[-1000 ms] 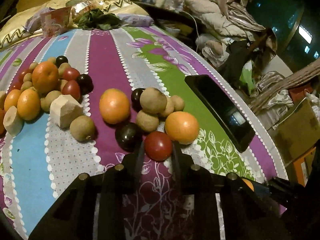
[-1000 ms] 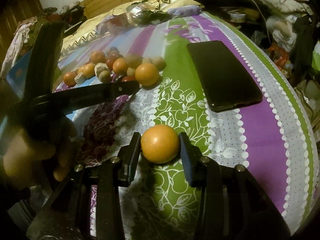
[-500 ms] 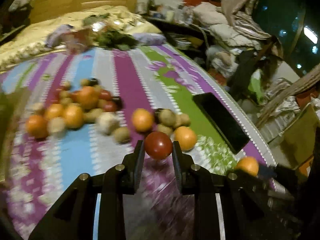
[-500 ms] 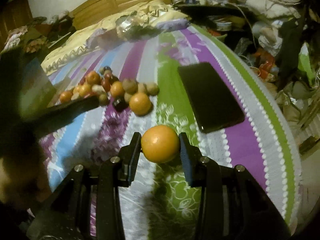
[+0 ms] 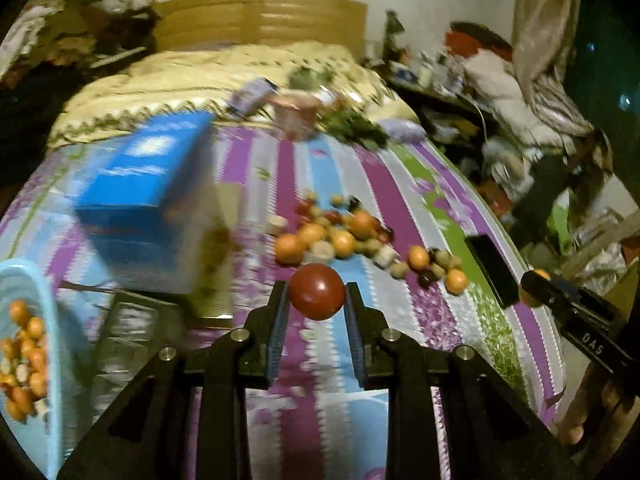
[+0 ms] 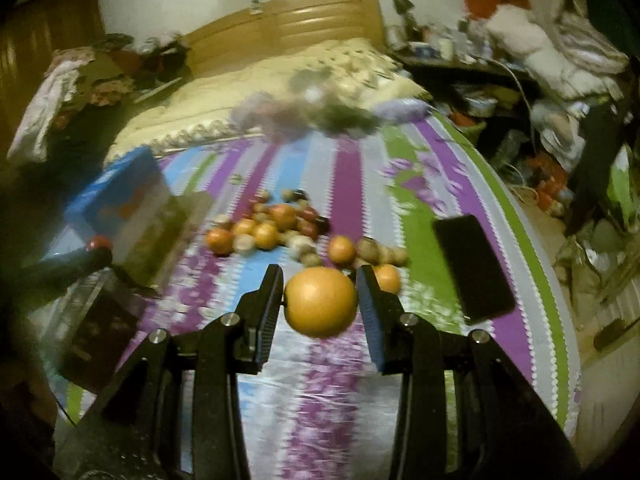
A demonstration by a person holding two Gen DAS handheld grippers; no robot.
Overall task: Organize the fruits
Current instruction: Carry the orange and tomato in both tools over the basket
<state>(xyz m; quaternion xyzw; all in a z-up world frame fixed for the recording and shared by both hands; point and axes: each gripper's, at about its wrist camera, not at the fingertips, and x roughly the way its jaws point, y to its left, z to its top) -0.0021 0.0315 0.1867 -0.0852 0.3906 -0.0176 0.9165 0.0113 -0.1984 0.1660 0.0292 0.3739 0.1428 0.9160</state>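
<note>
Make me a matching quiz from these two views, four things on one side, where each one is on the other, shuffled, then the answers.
Things:
1. red fruit
2. orange
3. black phone
4. light blue basket

Places:
A. flat on the striped bedspread, right of the fruit pile
B. between the right gripper fingers
C. lower left edge of the left wrist view
D. between the left gripper fingers

Pairs: 1-D, 2-B, 3-A, 4-C

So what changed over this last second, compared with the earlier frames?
Both tongs lifted up and back from the bedspread, each carrying its fruit: the left tongs the red fruit, the right tongs the orange. The fruit pile now looks farther off, and a blue box and light blue basket have come into view. Both grips and the phone are unchanged.
</note>
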